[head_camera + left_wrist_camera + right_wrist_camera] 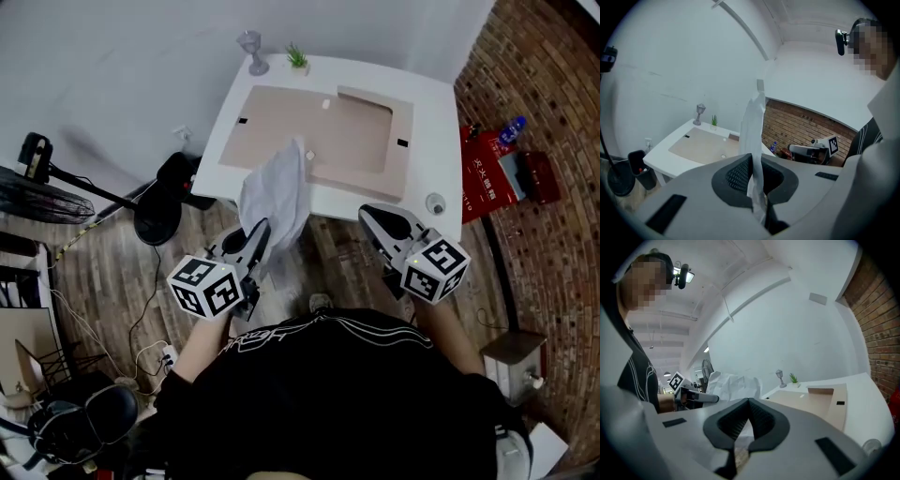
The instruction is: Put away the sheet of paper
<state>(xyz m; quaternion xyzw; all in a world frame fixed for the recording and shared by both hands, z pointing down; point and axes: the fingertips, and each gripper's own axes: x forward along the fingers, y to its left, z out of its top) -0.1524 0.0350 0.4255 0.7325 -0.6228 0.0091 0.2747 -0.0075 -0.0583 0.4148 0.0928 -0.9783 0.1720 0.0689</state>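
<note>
The sheet of paper [278, 192] is white and crumpled. It stands up from my left gripper [258, 234], which is shut on its lower edge in front of the white table [431, 103]. In the left gripper view the paper [751, 126] rises as a thin strip from between the closed jaws of the left gripper [752, 157]. My right gripper [380, 217] hangs to the right, near the table's front edge, apart from the paper; its jaws meet with nothing between them [749, 400]. From the right gripper view the paper [731, 385] shows at the left.
A tan cardboard mat [309, 127] covers most of the table. A small goblet [251, 52] and a potted plant [297, 58] stand at its far edge. A black bin [178, 173] sits left of the table, a red box [487, 173] and blue bottle [512, 129] right.
</note>
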